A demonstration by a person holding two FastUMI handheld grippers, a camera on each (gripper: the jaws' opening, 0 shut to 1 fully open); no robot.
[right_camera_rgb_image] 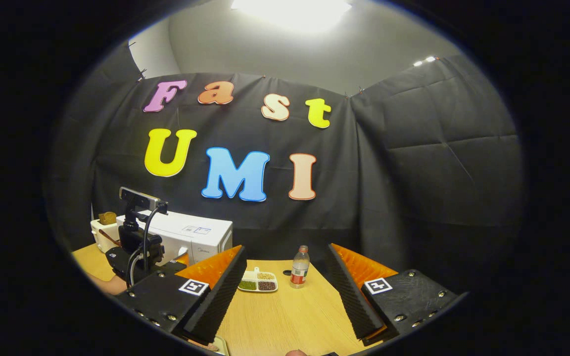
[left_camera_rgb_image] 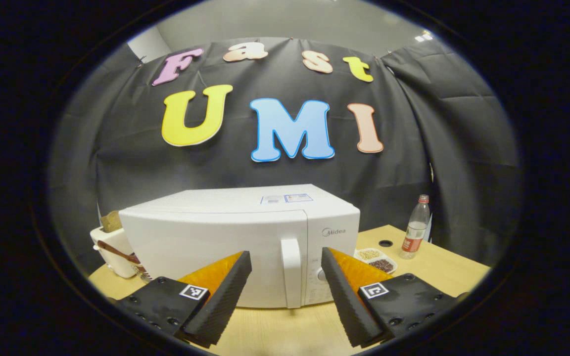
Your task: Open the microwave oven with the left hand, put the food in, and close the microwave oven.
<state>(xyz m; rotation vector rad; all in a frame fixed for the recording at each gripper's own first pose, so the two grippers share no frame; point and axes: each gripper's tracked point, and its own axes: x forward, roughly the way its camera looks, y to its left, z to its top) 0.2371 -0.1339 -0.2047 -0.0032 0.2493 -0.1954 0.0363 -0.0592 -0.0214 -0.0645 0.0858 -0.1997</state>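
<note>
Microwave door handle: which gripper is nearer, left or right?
Left. The left gripper is open, lined up just in front of the door handle on the microwave. The right gripper hangs open over the table, off to the microwave's right, facing the bottle.

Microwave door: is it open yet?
No, the microwave door is flush shut, its handle untouched between the open left tool fingers.

open gripper [left_camera_rgb_image: 286, 291] before shut microwave [left_camera_rgb_image: 239, 242]
</note>
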